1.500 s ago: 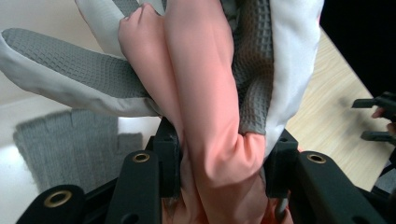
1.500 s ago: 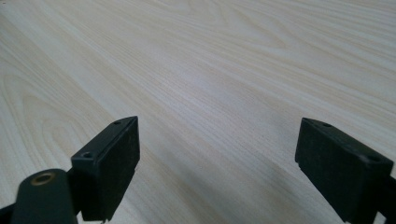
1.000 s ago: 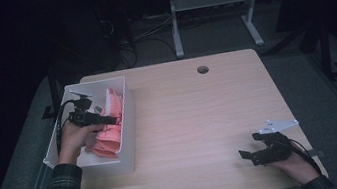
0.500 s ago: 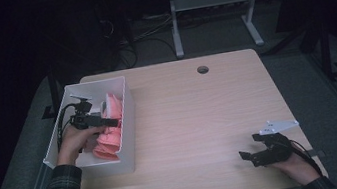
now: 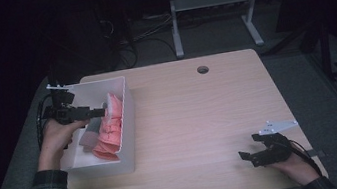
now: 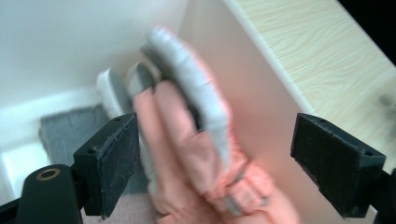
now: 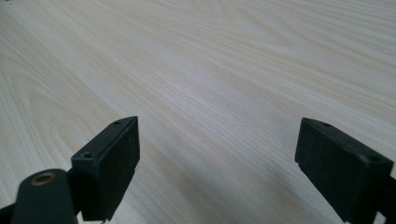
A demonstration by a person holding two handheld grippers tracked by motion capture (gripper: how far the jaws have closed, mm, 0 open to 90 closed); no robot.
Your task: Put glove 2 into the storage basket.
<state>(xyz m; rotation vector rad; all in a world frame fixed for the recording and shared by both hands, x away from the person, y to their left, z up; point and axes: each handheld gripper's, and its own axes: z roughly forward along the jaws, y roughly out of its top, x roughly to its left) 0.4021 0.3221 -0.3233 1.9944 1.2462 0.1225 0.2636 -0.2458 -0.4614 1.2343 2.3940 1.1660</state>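
Note:
A white bin (image 5: pixel 130 130) stands on the left part of the wooden table (image 5: pixel 200 120). A pile of pink and grey gloves (image 5: pixel 110 129) lies in it. My left gripper (image 5: pixel 101 112) hovers over the bin and points right at the pile. Its jaws have just been opening and now stand wide. In the left gripper view a blurred pink and grey glove (image 6: pixel 187 140) shows between the jaws of the left gripper (image 6: pixel 215 172), and neither pad presses on it. My right gripper (image 5: pixel 246 157) rests near the table's front right corner. The right gripper (image 7: pixel 217 172) is open over bare wood.
A round cable hole (image 5: pixel 202 69) sits near the table's far edge. A grey cloth (image 6: pixel 65 130) lies on the bin's floor. Behind the table, a metal desk frame (image 5: pixel 176 22) stands on the dark floor. Bare wood stretches between the bin and the right hand.
The left gripper has lifted a little above the bin and its jaws have spread apart. The right hand and its gripper have stayed where they were.

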